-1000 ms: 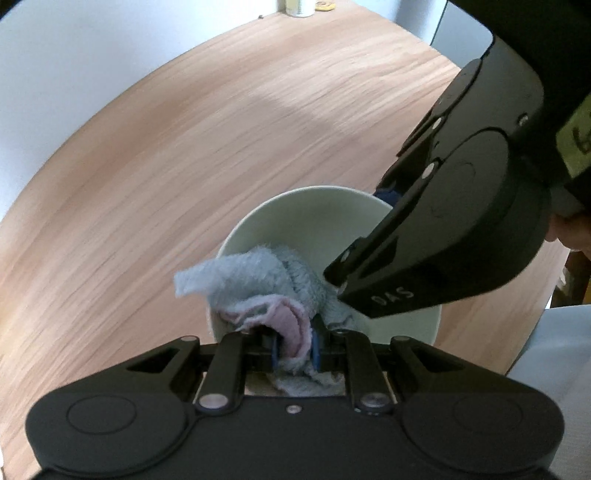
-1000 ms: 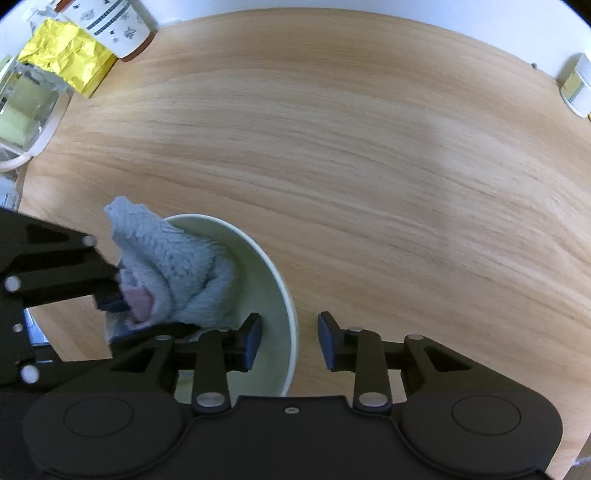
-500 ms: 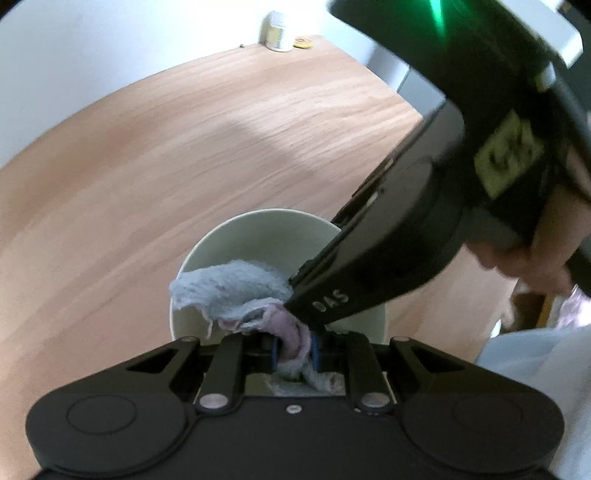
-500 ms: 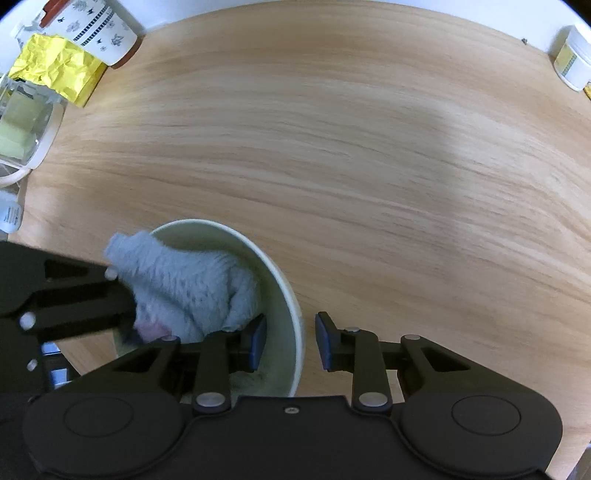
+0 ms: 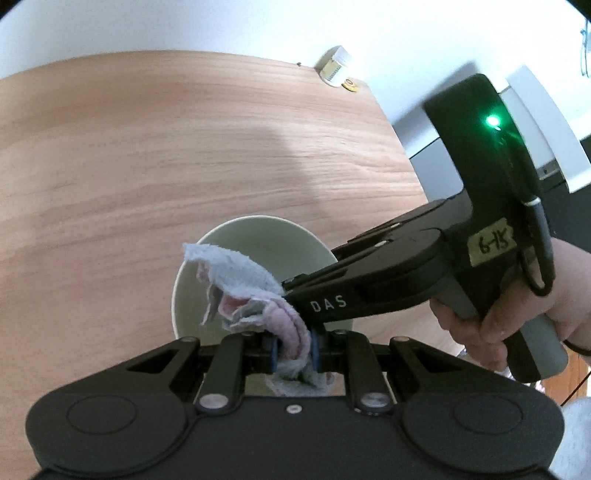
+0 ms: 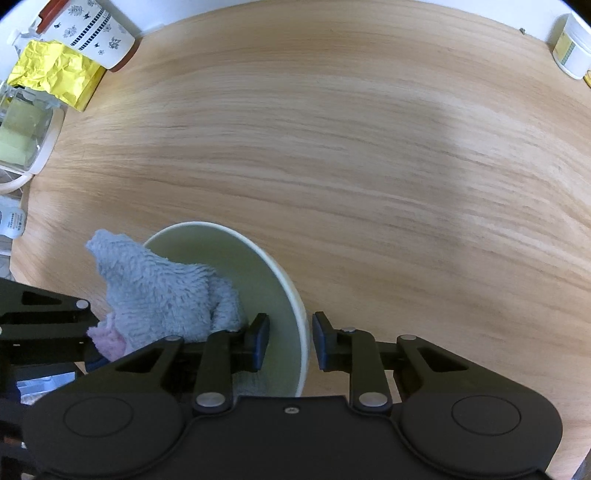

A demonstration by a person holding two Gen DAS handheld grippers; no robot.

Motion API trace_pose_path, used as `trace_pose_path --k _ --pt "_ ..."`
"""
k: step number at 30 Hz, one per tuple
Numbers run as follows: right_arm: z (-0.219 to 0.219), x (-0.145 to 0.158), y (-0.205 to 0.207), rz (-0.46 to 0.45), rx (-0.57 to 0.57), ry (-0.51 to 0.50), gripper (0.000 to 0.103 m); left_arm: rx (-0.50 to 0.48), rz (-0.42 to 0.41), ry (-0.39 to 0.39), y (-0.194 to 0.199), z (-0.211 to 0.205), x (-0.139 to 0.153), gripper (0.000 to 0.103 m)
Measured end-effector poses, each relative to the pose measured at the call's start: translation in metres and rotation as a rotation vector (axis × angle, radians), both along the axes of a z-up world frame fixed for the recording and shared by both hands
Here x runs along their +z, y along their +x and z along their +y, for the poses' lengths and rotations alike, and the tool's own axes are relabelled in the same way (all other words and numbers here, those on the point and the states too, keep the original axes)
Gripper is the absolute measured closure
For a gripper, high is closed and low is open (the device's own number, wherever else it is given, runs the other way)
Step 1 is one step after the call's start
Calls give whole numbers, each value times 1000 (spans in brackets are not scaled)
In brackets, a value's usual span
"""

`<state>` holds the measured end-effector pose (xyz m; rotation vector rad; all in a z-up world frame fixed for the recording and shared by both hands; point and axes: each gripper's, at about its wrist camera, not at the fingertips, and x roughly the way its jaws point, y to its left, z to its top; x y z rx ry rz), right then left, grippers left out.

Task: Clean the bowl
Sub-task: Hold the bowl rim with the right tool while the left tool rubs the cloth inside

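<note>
A pale green bowl (image 5: pixel 258 236) stands on the wooden table; it also shows in the right wrist view (image 6: pixel 229 258). My left gripper (image 5: pixel 293 350) is shut on a grey and pink cloth (image 5: pixel 236 269), which hangs over the bowl's near rim and into it. The cloth (image 6: pixel 159 291) fills the bowl's left side in the right wrist view. My right gripper (image 6: pixel 290 341) straddles the bowl's right rim, one finger inside and one outside, with small gaps to the wall. Its black body (image 5: pixel 406 273) crosses the left wrist view.
A white jar (image 5: pixel 334 68) and a small yellow lid stand at the table's far corner; the jar (image 6: pixel 572 44) shows top right. A patterned cup (image 6: pixel 88 29), crumpled yellow wrapper (image 6: pixel 55 74) and clear container (image 6: pixel 22 136) sit at the far left edge.
The left gripper has pulled back and tilted up, so the cloth has slid toward the bowl's left rim. The right gripper stays astride the rim.
</note>
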<state>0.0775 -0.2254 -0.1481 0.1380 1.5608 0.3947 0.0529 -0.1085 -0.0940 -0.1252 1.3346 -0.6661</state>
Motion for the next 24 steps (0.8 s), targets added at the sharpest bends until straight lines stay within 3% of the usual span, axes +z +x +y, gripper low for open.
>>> trace_pose_path --k 3,9,12,18,24 --pt "2 0 0 1 3 -2 76 -54 -32 69 -1 -15 -11 88" --pt "1 4 -1 -5 15 -31 78 -96 -69 104 -8 -28 -16 89" --pt "-5 11 3 3 -12 -11 77 -110 -80 108 -11 -25 -13 88" --pt "-44 67 -9 -109 -85 53 69 -166 -141 117 -15 -18 5 88" --pt "-55 61 -38 -65 -135 91 69 -180 -149 81 -13 -17 14 89"
